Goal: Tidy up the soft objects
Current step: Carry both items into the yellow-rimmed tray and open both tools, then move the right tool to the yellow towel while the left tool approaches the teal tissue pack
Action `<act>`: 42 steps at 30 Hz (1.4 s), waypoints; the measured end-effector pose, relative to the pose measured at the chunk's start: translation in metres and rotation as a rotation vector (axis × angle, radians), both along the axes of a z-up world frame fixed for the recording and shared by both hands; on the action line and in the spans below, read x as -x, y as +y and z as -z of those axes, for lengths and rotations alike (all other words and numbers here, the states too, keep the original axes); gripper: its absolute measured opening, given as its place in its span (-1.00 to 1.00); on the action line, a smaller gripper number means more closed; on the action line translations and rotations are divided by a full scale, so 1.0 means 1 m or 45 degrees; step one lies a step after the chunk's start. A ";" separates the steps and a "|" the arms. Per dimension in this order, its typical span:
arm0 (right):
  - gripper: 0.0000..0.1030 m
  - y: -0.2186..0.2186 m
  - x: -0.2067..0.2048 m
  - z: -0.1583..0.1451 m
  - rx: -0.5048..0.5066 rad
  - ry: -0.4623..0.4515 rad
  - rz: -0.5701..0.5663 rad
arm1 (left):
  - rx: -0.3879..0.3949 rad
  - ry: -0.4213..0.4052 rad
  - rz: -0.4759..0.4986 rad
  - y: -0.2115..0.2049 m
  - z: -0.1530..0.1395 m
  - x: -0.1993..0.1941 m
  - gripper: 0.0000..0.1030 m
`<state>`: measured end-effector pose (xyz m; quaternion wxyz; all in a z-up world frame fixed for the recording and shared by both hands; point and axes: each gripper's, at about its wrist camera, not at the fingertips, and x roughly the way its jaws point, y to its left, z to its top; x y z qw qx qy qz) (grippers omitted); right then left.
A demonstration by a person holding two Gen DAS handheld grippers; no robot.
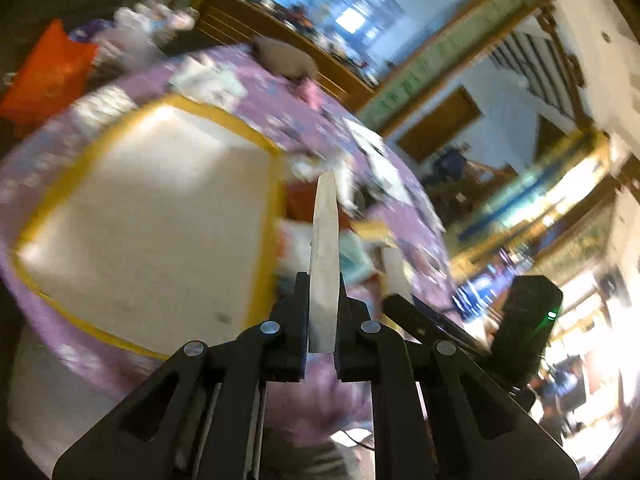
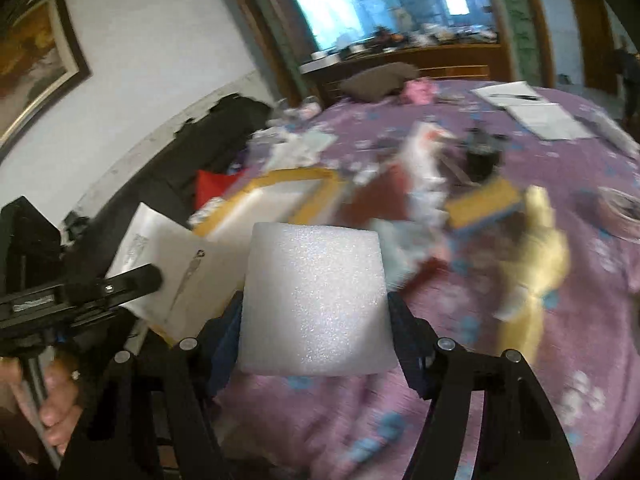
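Right tool clamping white foam block, left tool pinching thin white sheet

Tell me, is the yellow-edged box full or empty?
Looks empty. The yellow-edged box shows only its bare white inside in the left wrist view, though the picture is blurry.

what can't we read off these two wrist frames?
- Left wrist: motion blur smears the pile beside the yellow-rimmed tray; items unidentifiable.
- Left wrist: thin white sheet shows edge-on; its face is unseen.
- Right wrist: white foam block hides the right gripper fingers' contact.
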<state>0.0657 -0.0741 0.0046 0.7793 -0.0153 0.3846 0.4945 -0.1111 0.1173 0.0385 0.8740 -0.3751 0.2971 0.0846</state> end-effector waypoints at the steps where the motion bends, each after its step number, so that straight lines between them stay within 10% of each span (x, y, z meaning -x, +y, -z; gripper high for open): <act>1: 0.32 0.014 0.003 -0.001 0.001 0.011 -0.034 | -0.023 0.017 -0.040 0.008 0.000 0.003 -0.84; 12: 0.32 0.136 0.010 0.019 0.144 -0.009 -0.196 | -0.101 0.215 -0.225 0.057 0.042 0.006 -0.83; 23: 0.34 0.152 0.014 0.030 0.168 -0.004 -0.197 | -0.308 0.340 -0.280 0.053 0.050 0.000 -0.76; 28: 0.51 0.147 0.017 0.028 0.061 0.064 -0.239 | -0.385 0.347 -0.324 0.046 0.043 0.006 -0.07; 42: 0.54 0.016 0.015 0.004 -0.162 0.017 -0.001 | -0.555 0.263 -0.337 -0.015 -0.002 0.016 -0.04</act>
